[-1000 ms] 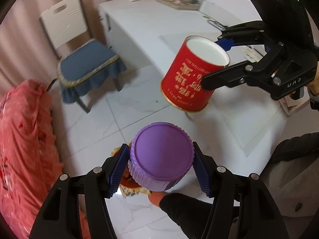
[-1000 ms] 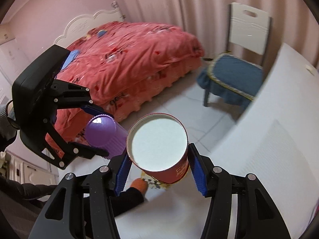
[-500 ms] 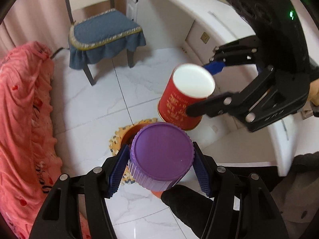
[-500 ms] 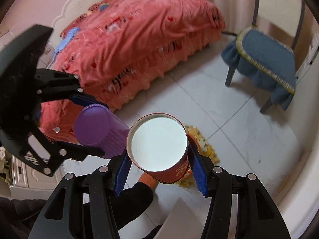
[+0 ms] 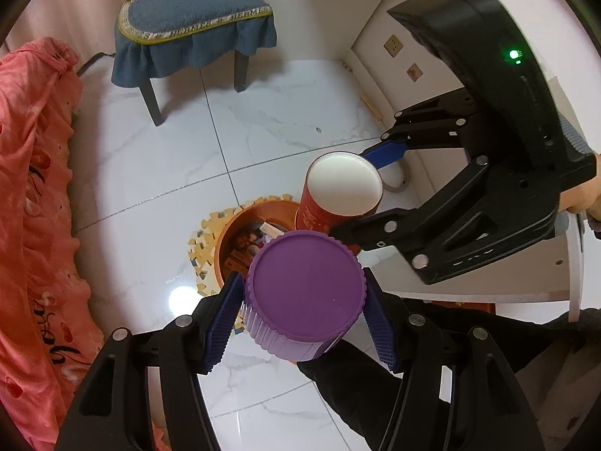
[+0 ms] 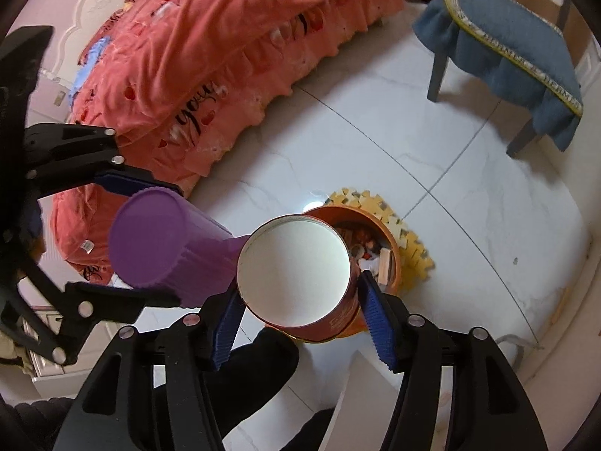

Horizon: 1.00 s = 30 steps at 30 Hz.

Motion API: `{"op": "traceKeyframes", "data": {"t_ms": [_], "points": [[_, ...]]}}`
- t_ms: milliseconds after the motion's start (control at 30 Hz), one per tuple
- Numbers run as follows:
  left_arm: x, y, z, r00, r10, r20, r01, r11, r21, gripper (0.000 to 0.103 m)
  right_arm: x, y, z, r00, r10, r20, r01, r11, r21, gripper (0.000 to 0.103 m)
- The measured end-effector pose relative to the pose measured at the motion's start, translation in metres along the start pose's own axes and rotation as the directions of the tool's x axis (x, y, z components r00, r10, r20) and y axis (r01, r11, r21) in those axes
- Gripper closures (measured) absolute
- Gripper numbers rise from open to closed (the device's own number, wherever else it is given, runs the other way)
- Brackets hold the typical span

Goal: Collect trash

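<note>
A purple ribbed jar (image 5: 304,285) sits between the blue pads of my left gripper (image 5: 300,315), which is shut on it. In the right wrist view the purple jar (image 6: 161,240) hangs left of the red can (image 6: 295,270). My right gripper (image 6: 296,312) has its jaws opening; the red can with a white lid is still between them, and the right pad (image 6: 372,312) stands just off its wall. Both hang over an orange bin (image 6: 360,214) with scraps inside. From the left wrist, the red can (image 5: 343,184) is over the bin's (image 5: 233,236) far rim, inside the right gripper (image 5: 357,191).
The bin stands on a yellow foam puzzle mat (image 6: 375,199) on white floor tiles. A blue-cushioned chair (image 5: 191,18) is beyond it, a bed with a red cover (image 5: 30,188) to the left, a white desk (image 5: 488,274) to the right. A person's dark sleeve (image 5: 357,376) lies below.
Both grippers have come down from beside the desk to just above the bin, carrying the jar and the can. The right gripper's pads have spread a little around the can.
</note>
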<state>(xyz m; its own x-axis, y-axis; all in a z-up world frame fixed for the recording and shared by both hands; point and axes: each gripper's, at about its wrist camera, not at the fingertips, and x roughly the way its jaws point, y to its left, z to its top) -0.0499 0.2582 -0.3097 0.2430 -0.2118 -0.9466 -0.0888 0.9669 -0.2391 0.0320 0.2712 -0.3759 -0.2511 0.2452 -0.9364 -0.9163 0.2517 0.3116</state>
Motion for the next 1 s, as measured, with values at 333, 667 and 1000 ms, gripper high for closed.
{"op": "traceKeyframes", "data": {"t_ms": [333, 667, 1000], "points": [[0.007, -0.006, 0.01, 1.0, -0.009, -0.008, 0.009, 1.0, 0.025, 0.039, -0.013, -0.006, -0.003, 0.999, -0.041, 0.01, 0.041, 0.999, 0.031, 0.031], [0.016, -0.018, 0.017, 1.0, 0.021, -0.018, -0.02, 0.998, 0.063, 0.025, -0.035, -0.014, -0.006, 0.997, -0.056, 0.049, 0.053, 0.997, 0.062, 0.031], [0.002, -0.023, 0.017, 0.999, 0.043, -0.016, -0.042, 0.997, 0.072, 0.025, -0.052, -0.005, -0.007, 0.996, -0.044, 0.079, 0.04, 0.998, 0.044, 0.031]]}}
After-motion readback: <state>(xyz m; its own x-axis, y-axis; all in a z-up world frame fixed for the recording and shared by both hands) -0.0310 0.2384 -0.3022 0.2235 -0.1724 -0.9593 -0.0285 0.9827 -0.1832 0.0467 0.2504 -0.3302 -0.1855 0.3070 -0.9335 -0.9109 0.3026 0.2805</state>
